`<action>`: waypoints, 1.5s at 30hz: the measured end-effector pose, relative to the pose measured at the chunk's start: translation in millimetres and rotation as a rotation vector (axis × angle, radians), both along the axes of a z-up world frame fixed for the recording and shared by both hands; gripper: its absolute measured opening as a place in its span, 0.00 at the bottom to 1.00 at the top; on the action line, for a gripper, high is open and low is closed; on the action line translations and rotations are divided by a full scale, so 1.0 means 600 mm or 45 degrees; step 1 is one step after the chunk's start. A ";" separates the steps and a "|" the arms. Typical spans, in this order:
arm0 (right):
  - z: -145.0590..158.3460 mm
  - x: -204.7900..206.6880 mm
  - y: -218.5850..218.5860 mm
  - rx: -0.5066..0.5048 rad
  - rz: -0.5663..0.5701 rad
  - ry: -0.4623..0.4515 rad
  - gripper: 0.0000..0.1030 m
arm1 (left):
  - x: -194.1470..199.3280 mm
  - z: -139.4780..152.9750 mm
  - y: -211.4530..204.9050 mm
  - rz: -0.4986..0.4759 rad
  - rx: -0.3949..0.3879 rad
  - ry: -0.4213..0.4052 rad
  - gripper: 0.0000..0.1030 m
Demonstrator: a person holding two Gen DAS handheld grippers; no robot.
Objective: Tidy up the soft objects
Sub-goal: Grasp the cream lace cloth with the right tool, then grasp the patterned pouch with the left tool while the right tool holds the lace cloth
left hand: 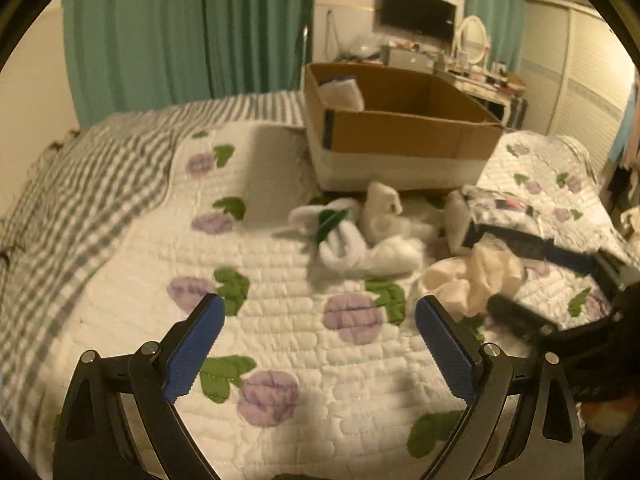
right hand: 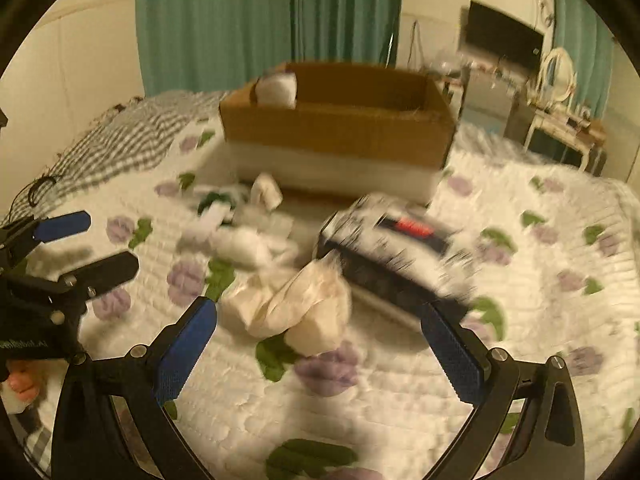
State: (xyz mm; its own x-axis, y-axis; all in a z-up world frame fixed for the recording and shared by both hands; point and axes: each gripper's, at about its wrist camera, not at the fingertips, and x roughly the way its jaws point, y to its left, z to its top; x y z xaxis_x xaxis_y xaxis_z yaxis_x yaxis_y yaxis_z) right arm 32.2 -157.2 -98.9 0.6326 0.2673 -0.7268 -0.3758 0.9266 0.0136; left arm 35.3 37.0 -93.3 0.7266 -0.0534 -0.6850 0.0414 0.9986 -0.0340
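Looking along my left gripper [left hand: 320, 328], I see its blue-padded fingers spread wide with nothing between them, hovering over the floral quilt [left hand: 280, 280] at the near part of the bed. My right gripper [right hand: 320, 340] is likewise spread and holds nothing; its fingers frame a crumpled cream cloth [right hand: 296, 304] lying on the quilt just ahead of them. In the left view that same cream cloth [left hand: 476, 276] sits to the right of the left gripper, with the right gripper's dark finger [left hand: 516, 312] just beside it, though blur keeps me from saying whether they touch.

Beyond the cloth lies a dark, flat package [right hand: 384, 248] with a red mark on top, blurred in both views, and the cloth appears to lean against its near edge. To its left, toward the middle of the bed, a loose heap of white socks [left hand: 368, 232] is scattered, one piece showing green. Behind the heap stands an open cardboard box [left hand: 400, 136] with a white lower band, and a white bundle [left hand: 342, 94] rests in its far left corner. A grey striped blanket [left hand: 80, 184] covers the left edge of the bed
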 end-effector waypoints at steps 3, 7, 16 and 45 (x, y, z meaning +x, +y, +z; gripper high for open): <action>-0.019 0.009 0.017 0.002 0.016 0.046 0.99 | 0.005 -0.003 0.009 0.025 -0.030 0.026 0.95; -0.043 0.028 0.033 0.019 0.012 0.106 0.81 | 0.008 -0.012 0.015 0.045 -0.036 0.054 0.95; -0.031 0.018 0.013 0.050 -0.015 0.108 0.23 | 0.008 -0.014 0.005 0.017 -0.016 0.063 0.95; 0.067 0.091 -0.259 0.153 -0.261 0.000 0.22 | 0.160 -0.031 -0.248 -0.351 -0.007 0.152 0.94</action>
